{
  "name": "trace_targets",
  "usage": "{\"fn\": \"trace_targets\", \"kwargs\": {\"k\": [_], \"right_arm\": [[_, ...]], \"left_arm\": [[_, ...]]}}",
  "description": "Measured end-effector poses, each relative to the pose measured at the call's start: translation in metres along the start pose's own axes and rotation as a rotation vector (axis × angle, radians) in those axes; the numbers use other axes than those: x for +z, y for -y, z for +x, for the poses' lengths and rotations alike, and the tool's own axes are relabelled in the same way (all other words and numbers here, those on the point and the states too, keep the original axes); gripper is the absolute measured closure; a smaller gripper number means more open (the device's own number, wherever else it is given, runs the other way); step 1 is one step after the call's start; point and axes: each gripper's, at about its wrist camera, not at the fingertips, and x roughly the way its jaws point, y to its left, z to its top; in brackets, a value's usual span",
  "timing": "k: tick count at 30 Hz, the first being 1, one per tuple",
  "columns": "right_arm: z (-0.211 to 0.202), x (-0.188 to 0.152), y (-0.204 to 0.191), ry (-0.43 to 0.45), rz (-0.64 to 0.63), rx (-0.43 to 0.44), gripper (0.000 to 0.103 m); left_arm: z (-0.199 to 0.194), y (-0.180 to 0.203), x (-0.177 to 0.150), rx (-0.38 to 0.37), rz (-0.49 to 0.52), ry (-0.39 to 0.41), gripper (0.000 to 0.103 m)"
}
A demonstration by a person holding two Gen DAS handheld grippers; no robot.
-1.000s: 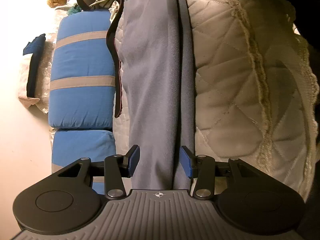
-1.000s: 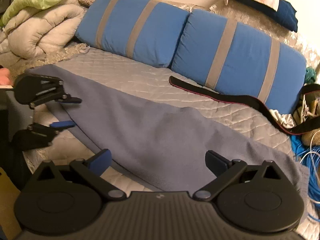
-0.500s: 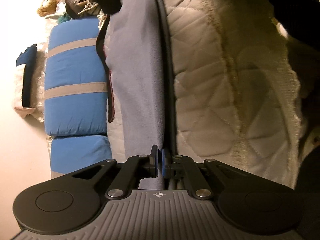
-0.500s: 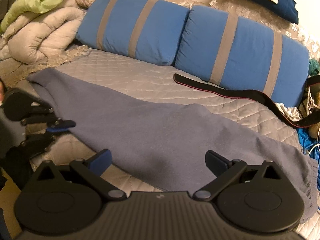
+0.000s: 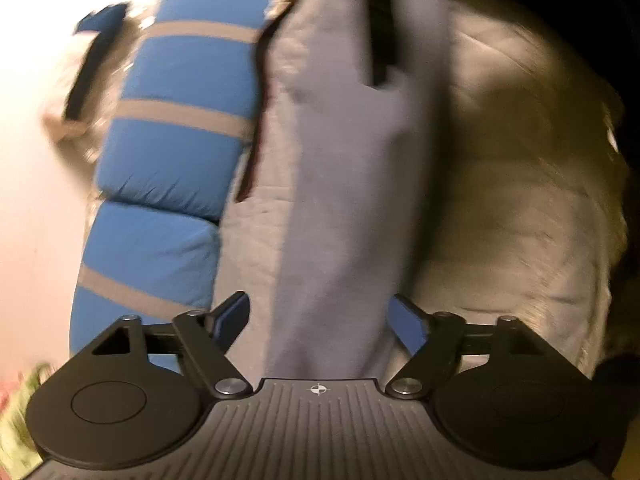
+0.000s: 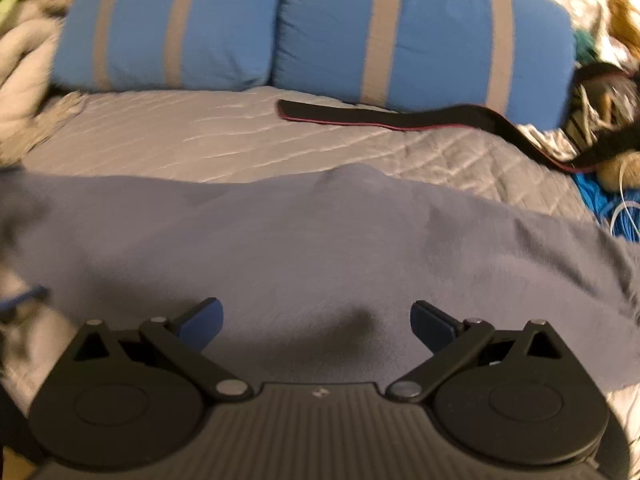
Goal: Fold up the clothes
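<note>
**A quilted bed and what lay on it**

The bed [image 6: 168, 136] was covered by a pale grey quilted spread with diamond stitching. A long grey-blue garment [image 6: 320, 248] lay stretched across its near part, flat against the quilt (one low bump showed along its far edge). Behind it, two blue pillows with grey stripes [image 6: 400, 32] rested side by side at the head of the bed. A black strap with a red edge [image 6: 380, 118] lay on the quilt just in front of the right pillow. A bundled pale comforter [image 6: 24, 64] sat at the far left corner, and tangled blue cord [image 6: 600, 204] at the right edge.
</note>
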Motion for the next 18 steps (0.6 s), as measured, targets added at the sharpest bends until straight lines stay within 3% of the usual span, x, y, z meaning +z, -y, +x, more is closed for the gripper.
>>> {"fn": "trace_targets", "kwargs": {"k": [3,7,10,15,17,18], "right_arm": [[0.016,-0.007,0.003,-0.025,0.060,-0.020,0.000],[0.022,-0.016,0.003,-0.013,0.090,-0.027,0.000],[0.022,-0.019,0.001,0.009,0.090,-0.025,0.000],[0.024,-0.020,0.002,0.037,0.093,-0.018,0.000],[0.025,-0.020,0.002,0.044,0.099,-0.013,0.000],[0.025,-0.020,0.002,0.048,0.099,-0.010,0.000]], "left_arm": [[0.003,-0.039,0.004,-0.001,-0.130,0.027,0.023],[0.023,-0.089,0.019,-0.083,-0.327,0.109,0.023],[0.052,-0.111,0.034,-0.255,-0.419,0.185,0.023],[0.117,-0.126,0.052,-0.447,-0.500,0.166,0.024],[0.143,-0.131,0.050,-0.547,-0.534,0.141,0.030],[0.156,-0.133,0.049,-0.600,-0.551,0.126,0.040]]}}
